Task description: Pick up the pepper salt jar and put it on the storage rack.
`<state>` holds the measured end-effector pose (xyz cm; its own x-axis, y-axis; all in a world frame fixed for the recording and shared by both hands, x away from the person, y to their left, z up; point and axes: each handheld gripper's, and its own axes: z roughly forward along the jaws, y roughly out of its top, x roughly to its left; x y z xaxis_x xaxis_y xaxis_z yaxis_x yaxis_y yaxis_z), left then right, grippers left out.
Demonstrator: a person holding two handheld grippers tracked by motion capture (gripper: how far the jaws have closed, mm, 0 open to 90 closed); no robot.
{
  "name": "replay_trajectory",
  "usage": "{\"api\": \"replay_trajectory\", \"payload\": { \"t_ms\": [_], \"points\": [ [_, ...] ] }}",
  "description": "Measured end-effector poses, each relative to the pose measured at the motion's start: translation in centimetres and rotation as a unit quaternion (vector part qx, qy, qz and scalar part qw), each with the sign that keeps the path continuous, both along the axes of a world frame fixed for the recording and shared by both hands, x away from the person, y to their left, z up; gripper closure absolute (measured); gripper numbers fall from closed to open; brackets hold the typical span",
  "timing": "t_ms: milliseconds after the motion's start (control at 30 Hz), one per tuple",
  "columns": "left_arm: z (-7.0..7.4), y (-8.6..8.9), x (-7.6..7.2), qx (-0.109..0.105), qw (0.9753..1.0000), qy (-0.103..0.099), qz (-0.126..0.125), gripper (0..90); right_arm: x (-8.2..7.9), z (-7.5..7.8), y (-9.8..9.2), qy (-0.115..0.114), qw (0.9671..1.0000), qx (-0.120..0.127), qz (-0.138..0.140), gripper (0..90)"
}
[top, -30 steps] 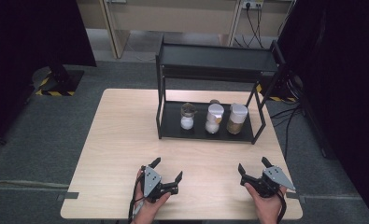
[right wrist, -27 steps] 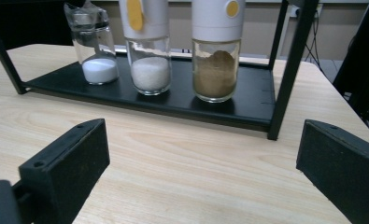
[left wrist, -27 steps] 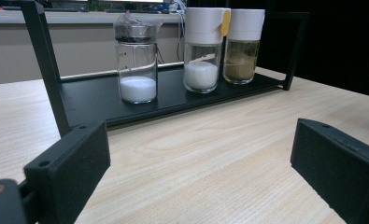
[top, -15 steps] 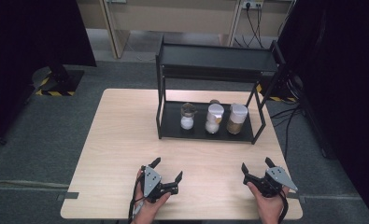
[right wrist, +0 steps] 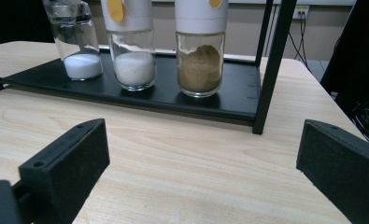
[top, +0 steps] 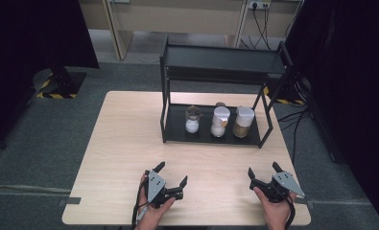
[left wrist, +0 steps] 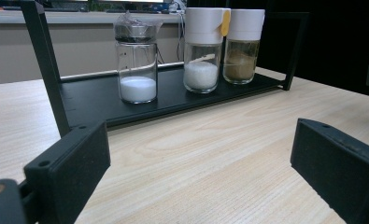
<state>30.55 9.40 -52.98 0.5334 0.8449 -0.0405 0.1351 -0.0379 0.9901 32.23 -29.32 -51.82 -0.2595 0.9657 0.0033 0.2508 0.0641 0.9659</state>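
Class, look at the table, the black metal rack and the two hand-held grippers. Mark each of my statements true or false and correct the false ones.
1. Three glass jars stand on the bottom shelf of the black metal rack. True.
2. The white-capped jar of brown powder stands at the left end of the row in the high view. False: it stands at the right end.
3. The left gripper is shut on a jar. False: its jaws are open and hold nothing.
4. The right gripper is open above the light wooden table. True.
5. The rack's top shelf holds a jar. False: it is bare.
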Motion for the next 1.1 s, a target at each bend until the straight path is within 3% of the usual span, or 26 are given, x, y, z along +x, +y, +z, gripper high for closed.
{"api": "replay_trajectory", "payload": {
  "t_ms": [333,1100],
  "points": [
    [0.0,-0.01,0.0,0.0,1.0,0.0,0.0,4.2,-0.03,-0.38,0.17,0.0,0.9999,-0.011,0.002,2.6],
    [0.01,0.02,0.04,0.0,1.0,0.002,0.0,4.2,-0.16,-0.42,-0.09,-0.006,1.0,0.002,0.0,2.7]
  ]
}}
